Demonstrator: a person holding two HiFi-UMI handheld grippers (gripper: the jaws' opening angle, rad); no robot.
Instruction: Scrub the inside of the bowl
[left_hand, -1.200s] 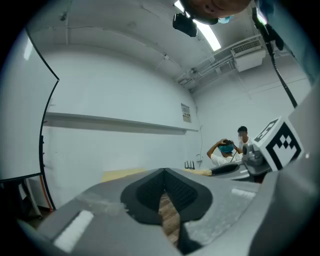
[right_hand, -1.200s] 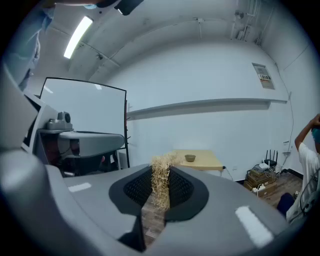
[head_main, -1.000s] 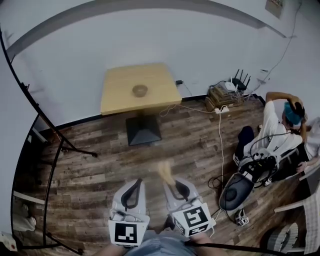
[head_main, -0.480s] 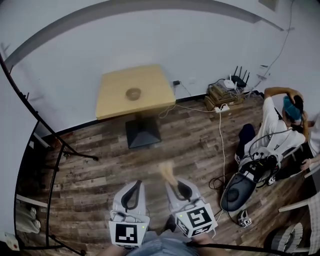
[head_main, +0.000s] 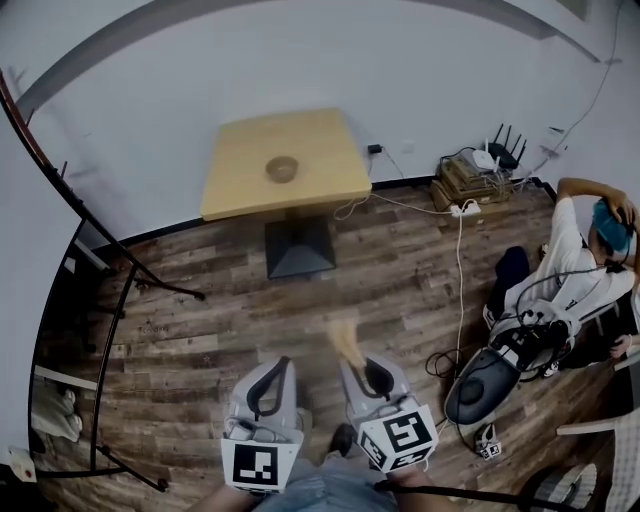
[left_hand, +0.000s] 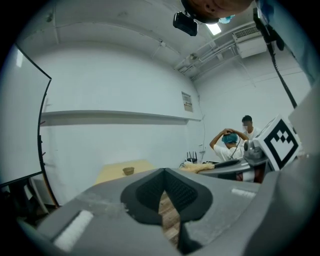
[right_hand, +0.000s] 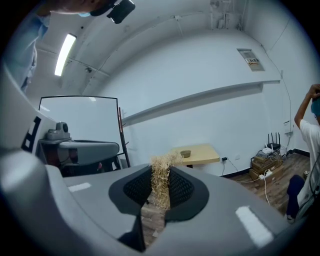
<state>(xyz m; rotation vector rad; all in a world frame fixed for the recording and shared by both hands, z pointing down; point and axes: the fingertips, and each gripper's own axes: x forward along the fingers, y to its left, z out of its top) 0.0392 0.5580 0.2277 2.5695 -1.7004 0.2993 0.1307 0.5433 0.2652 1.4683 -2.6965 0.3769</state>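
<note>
Wall (head_main: 320, 60): plain white, fills the far side of the head view.
Floor (head_main: 200, 300): dark wood planks; carries the stand, the worktop's base and the cables.
Black stand (head_main: 100, 270): thin tube frame at the left edge, feet on the floor.
Worktop (head_main: 240, 175): light wood square on a dark pedestal, close to the wall, well apart from both grippers; seen far off in the right gripper view (right_hand: 202, 152) and the left gripper view (left_hand: 112, 172).
Person (head_main: 575, 270): seated at the right edge, white top, arms raised to the head.
Left gripper (head_main: 272, 375): held low in the near foreground, marker cube (head_main: 255, 465) at its back, pointed toward the worktop; jaws drawn together with only a thin slit between the pads (left_hand: 164, 192), nothing held.
Right gripper (head_main: 365, 375): just beside the left one, marker cube (head_main: 400, 437) tilted; jaws pressed onto a scrubber (right_hand: 160, 187).
White cable (head_main: 458, 270): runs over the floor from the wall toward the person.
Scrubber (head_main: 343, 345): straw-coloured bundle of fibres, pinched between the right jaws, frayed end sticking out past the tips (right_hand: 161, 167); shows side-on in the left gripper view (left_hand: 197, 168).
Router (head_main: 495, 155): black aerials, on a stack by the wall, right of the worktop.
Bowl (head_main: 282, 168): small, brownish, upright near the middle of the worktop, far from both grippers; tiny in the gripper views (right_hand: 186, 153) (left_hand: 128, 171).
</note>
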